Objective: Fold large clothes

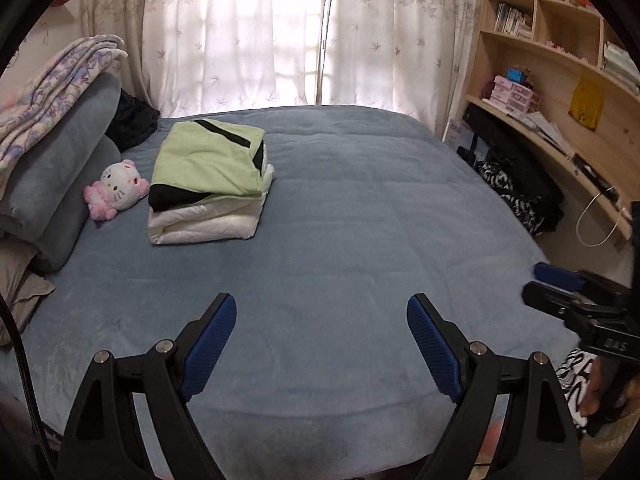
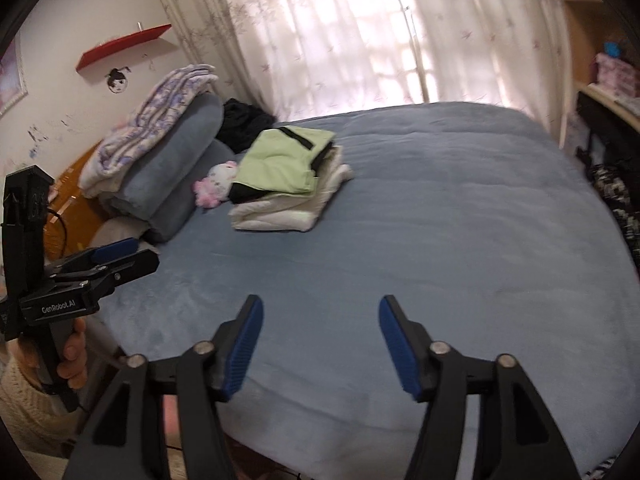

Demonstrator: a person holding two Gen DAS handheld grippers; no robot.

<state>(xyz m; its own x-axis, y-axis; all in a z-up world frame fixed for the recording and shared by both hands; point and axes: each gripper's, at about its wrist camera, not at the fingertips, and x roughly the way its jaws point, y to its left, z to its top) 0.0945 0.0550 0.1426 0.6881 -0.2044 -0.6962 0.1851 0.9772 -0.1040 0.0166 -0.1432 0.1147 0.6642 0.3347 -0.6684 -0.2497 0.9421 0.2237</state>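
Folded stack parked on bed, both grippers empty

Stack of folded clothes (image 1: 210, 184) sits on the blue bed (image 1: 340, 240): light green garment with black trim on top, cream-white puffy garment underneath, edges roughly squared. It lies toward the pillow side, just beside a pink-white plush toy (image 1: 116, 190) and near the rolled grey-blue pillows (image 1: 60, 196) topped with a floral blanket (image 1: 52, 92).

Left gripper (image 1: 320, 340) hangs over bare bedspread, fingers (image 1: 208, 344) spread wide, nothing between them. Stack is well apart, ahead and to the left. Right gripper (image 2: 320, 340) is also over bare bedspread, fingers (image 2: 244, 344) apart and empty; stack is well ahead, slightly left.

Left wrist view shows the wooden bookshelf (image 1: 560, 60) with books, boxes and a white cable, plus dark and zebra-print items heaped below it, and the right gripper at its right edge. Right wrist view, slightly blurred, shows a red wall shelf (image 2: 124, 46), the orange headboard, and a hand (image 2: 72, 356) in a cream knit sleeve gripping the left gripper's handle.
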